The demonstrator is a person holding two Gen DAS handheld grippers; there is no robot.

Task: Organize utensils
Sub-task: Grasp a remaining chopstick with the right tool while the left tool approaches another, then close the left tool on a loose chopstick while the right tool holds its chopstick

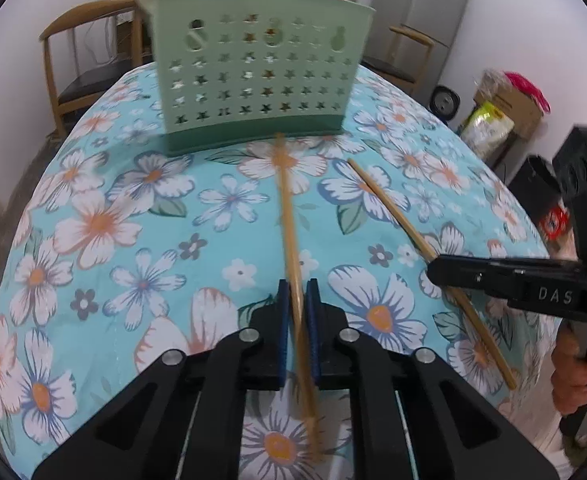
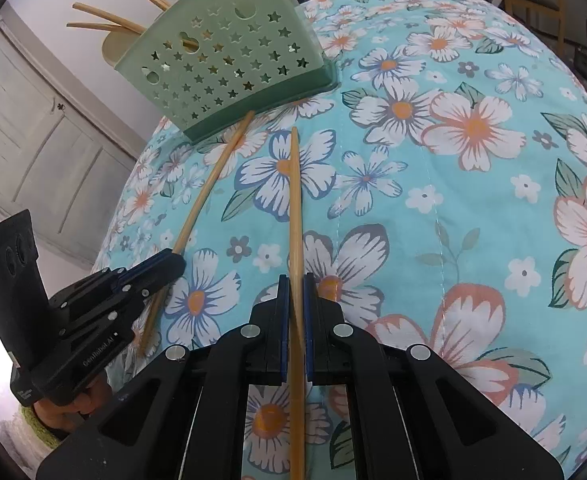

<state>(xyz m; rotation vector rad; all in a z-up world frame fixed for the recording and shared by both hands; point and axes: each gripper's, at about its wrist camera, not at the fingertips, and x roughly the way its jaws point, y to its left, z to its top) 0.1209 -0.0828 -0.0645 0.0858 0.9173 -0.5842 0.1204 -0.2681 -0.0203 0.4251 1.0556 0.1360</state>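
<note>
A green perforated utensil holder (image 1: 253,68) stands at the far side of the floral table; it also shows in the right wrist view (image 2: 229,60) with several chopsticks sticking out. My left gripper (image 1: 296,286) is shut on a wooden chopstick (image 1: 287,208) that points at the holder's base. My right gripper (image 2: 292,280) is shut on a second wooden chopstick (image 2: 295,200). In the left wrist view that second chopstick (image 1: 389,208) lies to the right, with the right gripper (image 1: 433,270) on it. In the right wrist view the left gripper (image 2: 175,262) holds its chopstick (image 2: 213,184).
A floral blue tablecloth (image 1: 153,240) covers the round table. Wooden chairs (image 1: 81,60) stand behind it, a grey fridge (image 1: 425,8) at the back right, boxes and bags (image 1: 501,108) on the floor to the right. A white door (image 2: 33,128) is beyond the table.
</note>
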